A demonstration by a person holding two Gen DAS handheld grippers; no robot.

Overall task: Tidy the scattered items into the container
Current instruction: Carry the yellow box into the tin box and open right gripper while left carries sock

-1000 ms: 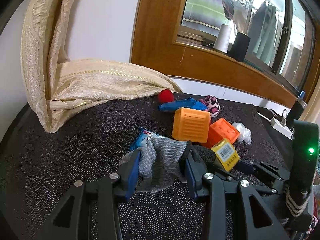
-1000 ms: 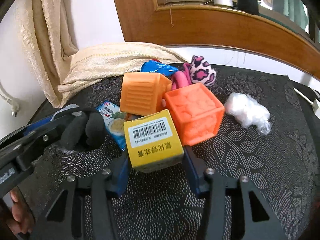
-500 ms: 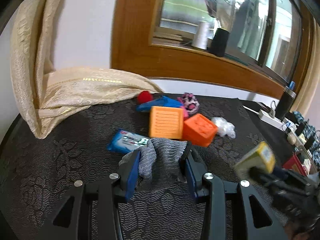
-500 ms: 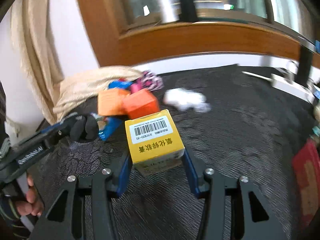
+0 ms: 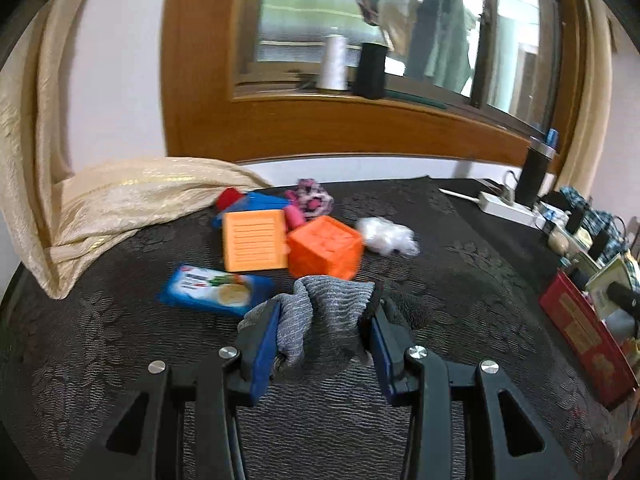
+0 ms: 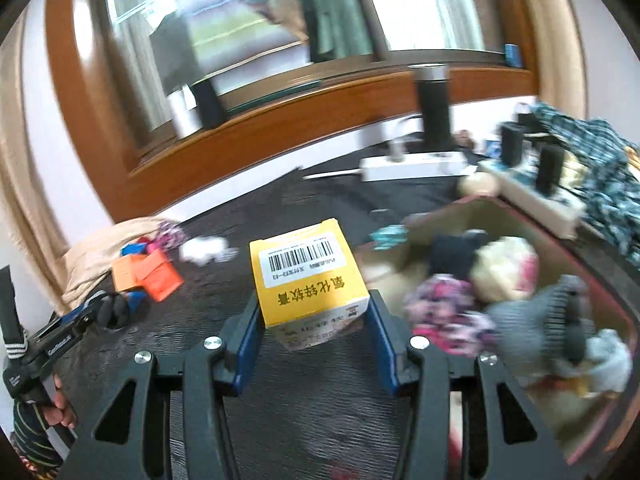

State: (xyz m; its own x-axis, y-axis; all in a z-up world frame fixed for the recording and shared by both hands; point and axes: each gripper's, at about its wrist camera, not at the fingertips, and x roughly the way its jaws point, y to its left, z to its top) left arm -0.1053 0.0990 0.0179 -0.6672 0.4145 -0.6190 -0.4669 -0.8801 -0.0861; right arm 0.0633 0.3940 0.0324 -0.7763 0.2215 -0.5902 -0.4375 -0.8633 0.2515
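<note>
My left gripper (image 5: 324, 332) is shut on a grey knit glove (image 5: 326, 320), held just above the dark tablecloth. Behind it lie a blue snack packet (image 5: 216, 294), a light orange block (image 5: 254, 246) and an orange cube (image 5: 326, 252). My right gripper (image 6: 312, 320) is shut on a yellow box with a barcode (image 6: 308, 272), held above the cloth to the left of the red-sided cardboard container (image 6: 500, 216). The container holds socks and soft items. Its red side also shows in the left wrist view (image 5: 584, 332).
A white plastic wad (image 5: 386, 234), a leopard-print item (image 5: 314, 202) and a red ball (image 5: 228, 198) lie near a beige curtain (image 5: 132, 200). A white power strip (image 5: 508, 208), a dark bottle (image 5: 534, 176) and clutter stand at the right edge. The left gripper shows in the right wrist view (image 6: 108, 310).
My right gripper lifted the yellow box off the table and swung it right, up to the container. My left gripper rose and turned slightly right, still holding the glove.
</note>
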